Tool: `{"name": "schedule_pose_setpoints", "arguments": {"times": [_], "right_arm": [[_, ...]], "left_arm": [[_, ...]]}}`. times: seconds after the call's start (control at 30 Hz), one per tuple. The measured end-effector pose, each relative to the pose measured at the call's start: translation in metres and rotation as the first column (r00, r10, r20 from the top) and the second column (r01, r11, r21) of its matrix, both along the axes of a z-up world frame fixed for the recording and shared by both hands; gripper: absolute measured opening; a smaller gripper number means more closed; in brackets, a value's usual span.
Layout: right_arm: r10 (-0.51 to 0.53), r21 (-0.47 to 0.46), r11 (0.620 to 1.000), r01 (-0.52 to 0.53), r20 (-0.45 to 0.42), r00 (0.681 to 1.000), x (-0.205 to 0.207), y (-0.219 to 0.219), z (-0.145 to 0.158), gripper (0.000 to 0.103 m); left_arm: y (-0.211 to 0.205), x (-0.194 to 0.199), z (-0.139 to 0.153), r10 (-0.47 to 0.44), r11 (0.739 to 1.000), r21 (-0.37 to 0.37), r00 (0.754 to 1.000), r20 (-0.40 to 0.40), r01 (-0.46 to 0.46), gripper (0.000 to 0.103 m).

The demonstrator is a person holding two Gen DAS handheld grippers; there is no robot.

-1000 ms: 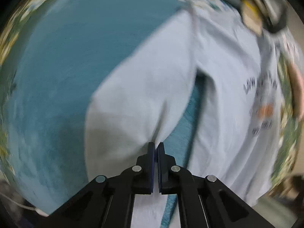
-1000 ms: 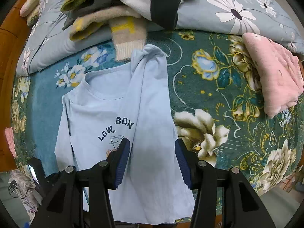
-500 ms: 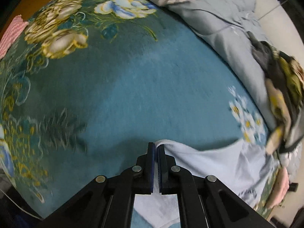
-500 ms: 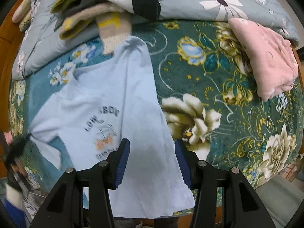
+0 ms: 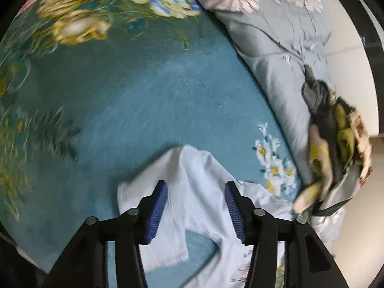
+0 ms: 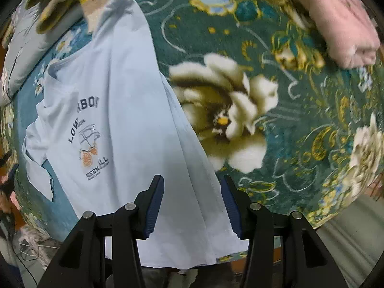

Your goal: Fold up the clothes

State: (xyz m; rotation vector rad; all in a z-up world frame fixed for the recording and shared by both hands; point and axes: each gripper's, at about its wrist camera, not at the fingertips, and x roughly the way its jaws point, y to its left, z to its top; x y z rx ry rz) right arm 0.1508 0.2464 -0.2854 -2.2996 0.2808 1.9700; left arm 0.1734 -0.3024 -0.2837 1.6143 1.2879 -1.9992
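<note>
Both grippers, left gripper [image 5: 195, 206] and right gripper [image 6: 192, 204], gape released; smooth the T-shirt's [image 6: 124, 110] sleeve [image 5: 153, 206], lower frame, before folding inward.

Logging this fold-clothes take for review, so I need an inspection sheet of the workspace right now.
Surface: teal floral blanket.
Job's things: light blue T-shirt lying print-up, one side folded over; its sleeve spread out flat.
Clutter: pink garment beside the shirt; clothes pile on grey floral quilt.
Grippers: left gripper open above the sleeve; right gripper open over the hem.
Cables: thin wires near the floor.
Surroundings: pale wall.
</note>
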Motion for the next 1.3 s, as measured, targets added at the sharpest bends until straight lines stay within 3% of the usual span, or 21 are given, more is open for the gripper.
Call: {"name": "schedule_pose_setpoints", "arguments": {"times": [0.2,0.43,0.5,0.53,0.57,0.77,0.83,0.93,1.03,1.1,1.23,1.3], "right_arm": [[-0.018,-0.087,0.996,0.019,0.003,1.000,0.006,0.000,-0.028,0.051],[0.007,-0.145,0.989,-0.002,0.034,0.999,0.008,-0.005,-0.055,0.049],[0.001,-0.167,0.986,0.004,0.029,1.000,0.009,-0.004,-0.054,0.031],[-0.008,-0.196,0.980,0.014,0.034,0.999,0.010,-0.003,-0.054,0.010],[-0.013,-0.220,0.975,0.021,0.040,0.999,0.011,-0.003,-0.054,0.005],[0.003,-0.311,0.950,-0.012,-0.027,1.000,0.008,0.018,-0.020,0.002],[0.010,-0.301,0.953,-0.030,-0.068,0.998,0.002,0.040,-0.004,0.002],[0.037,-0.210,0.976,-0.063,-0.127,0.991,-0.023,0.086,0.014,0.002],[0.102,-0.036,0.993,-0.111,-0.186,0.977,-0.052,0.135,0.037,0.002],[0.097,0.023,0.995,-0.094,-0.201,0.975,-0.073,0.169,0.043,0.002],[0.006,-0.015,1.000,-0.010,-0.197,0.980,-0.105,0.212,0.040,0.002],[0.028,0.004,1.000,-0.028,-0.173,0.985,-0.108,0.206,0.032,0.002]], "left_arm": [[0.030,0.022,0.003,-0.008,0.999,0.049,0.998,0.056,0.005,0.057],[0.062,0.018,0.031,-0.099,0.995,0.003,0.994,0.052,0.099,0.057],[0.072,0.015,0.041,-0.108,0.994,-0.010,0.993,0.043,0.108,0.057],[0.077,0.014,0.046,-0.111,0.994,-0.016,0.993,0.039,0.111,0.057],[0.082,0.013,0.049,-0.112,0.993,-0.020,0.993,0.036,0.113,0.057],[0.114,0.019,0.062,-0.104,0.994,-0.021,0.994,0.031,0.104,0.057],[0.125,0.023,0.063,-0.099,0.995,-0.018,0.994,0.035,0.100,0.057],[0.137,0.026,0.065,-0.093,0.995,-0.021,0.995,0.037,0.094,0.057],[0.145,0.029,0.068,-0.093,0.995,-0.028,0.995,0.036,0.094,0.057],[0.149,0.029,0.070,-0.096,0.995,-0.035,0.995,0.036,0.097,0.057],[0.152,0.025,0.068,-0.096,0.994,-0.041,0.994,0.042,0.098,0.059],[0.152,0.019,0.062,-0.105,0.993,-0.043,0.993,0.054,0.107,0.059]]}}
